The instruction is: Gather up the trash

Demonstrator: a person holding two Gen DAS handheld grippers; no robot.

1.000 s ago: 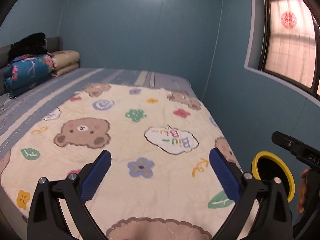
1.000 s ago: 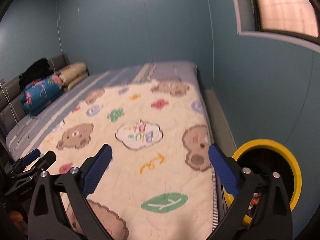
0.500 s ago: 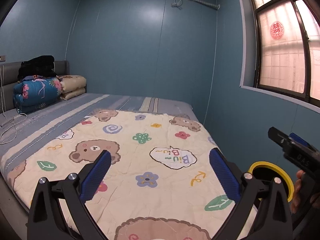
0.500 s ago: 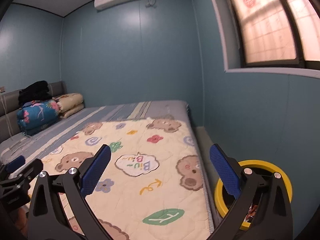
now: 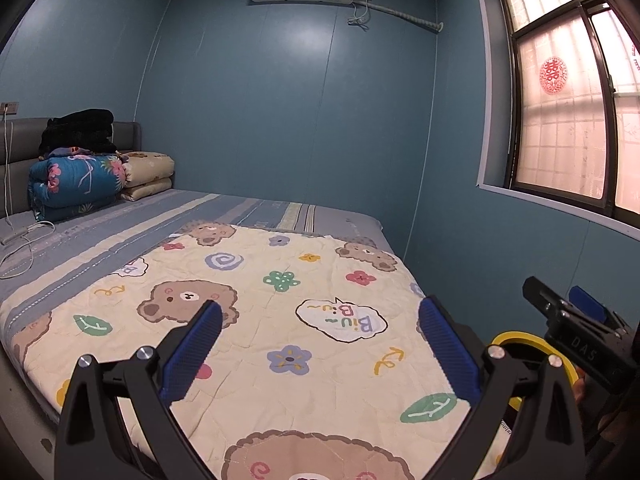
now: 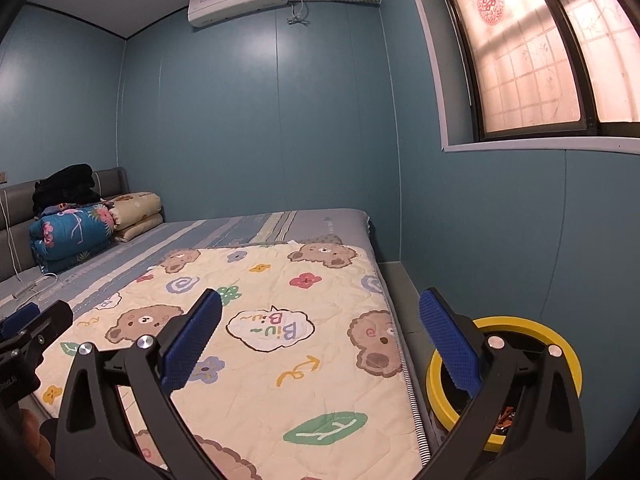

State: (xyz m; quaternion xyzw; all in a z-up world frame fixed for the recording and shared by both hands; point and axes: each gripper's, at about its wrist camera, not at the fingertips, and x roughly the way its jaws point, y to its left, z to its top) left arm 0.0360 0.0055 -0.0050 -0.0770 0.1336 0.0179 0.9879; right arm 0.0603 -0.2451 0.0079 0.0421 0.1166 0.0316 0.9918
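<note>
While both grippers are hanging open and empty (no trash showing on the bed (image 6: 280,360)), the yellow bin (image 6: 560,344) is sitting nearest the right gripper (image 6: 320,336), the left gripper (image 5: 320,344) farther off.

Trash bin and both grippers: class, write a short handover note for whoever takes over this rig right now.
Left gripper: open, empty, above the bear quilt.
Right gripper: open, empty, above the quilt's edge.
Yellow-rimmed trash bin: on the floor between the bed and the wall, with some wrappers inside.
Done: no loose trash is visible on the bed.
Left: check areas out of view for more trash, and bin it.
</note>
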